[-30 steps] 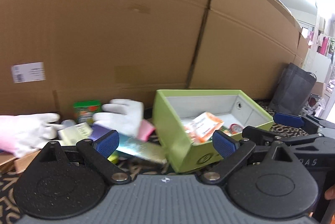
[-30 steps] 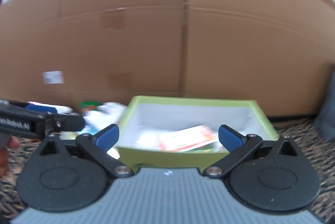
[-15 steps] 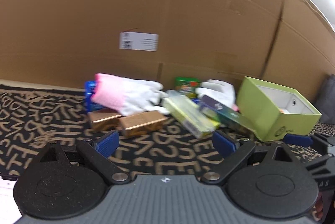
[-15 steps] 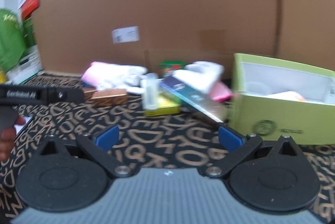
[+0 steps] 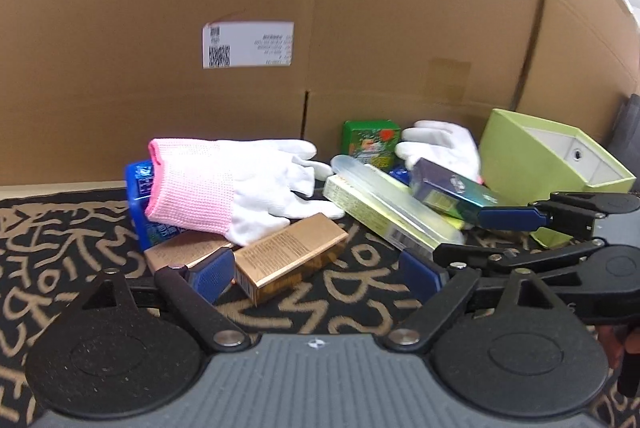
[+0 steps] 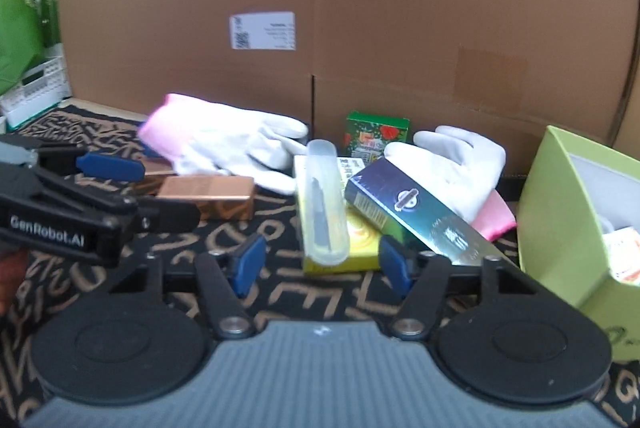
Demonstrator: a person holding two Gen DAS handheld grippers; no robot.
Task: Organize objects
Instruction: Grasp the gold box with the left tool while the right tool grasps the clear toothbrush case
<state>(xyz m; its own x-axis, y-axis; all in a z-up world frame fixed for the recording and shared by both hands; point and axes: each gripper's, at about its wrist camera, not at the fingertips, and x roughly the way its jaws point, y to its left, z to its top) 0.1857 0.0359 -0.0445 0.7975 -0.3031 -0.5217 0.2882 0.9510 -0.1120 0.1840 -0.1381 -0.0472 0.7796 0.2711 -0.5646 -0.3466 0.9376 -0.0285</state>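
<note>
The left gripper point(image 5: 316, 270) stands wide, its jaws having just eased in a little, with one end of a copper-gold carton point(image 5: 290, 258) lying between the pads, which do not press on it. The right gripper point(image 6: 322, 264) is half-spread, its jaws just closing, the near end of a yellow box point(image 6: 360, 240) and a clear plastic tube point(image 6: 324, 202) between them, untouched.

Only the left wrist view shows the blue packet point(image 5: 138, 196) under the pink-cuffed white glove point(image 5: 236, 184); in the right wrist view that glove hides it. Only the right wrist view looks into the lime-green box point(image 6: 560, 224), where an orange-and-white packet point(image 6: 624, 252) lies against the wall, and shows a white basket point(image 6: 36, 88) and green packaging point(image 6: 16, 24) far left.

The second white glove point(image 6: 460, 168) lies partly under a dark blue carton point(image 6: 416, 216). A green carton point(image 6: 376, 138) stands against the cardboard wall point(image 6: 360, 8). The print on the shipping label point(image 5: 248, 44) is too small to read. Everything rests on the letter-patterned mat point(image 5: 60, 256).
</note>
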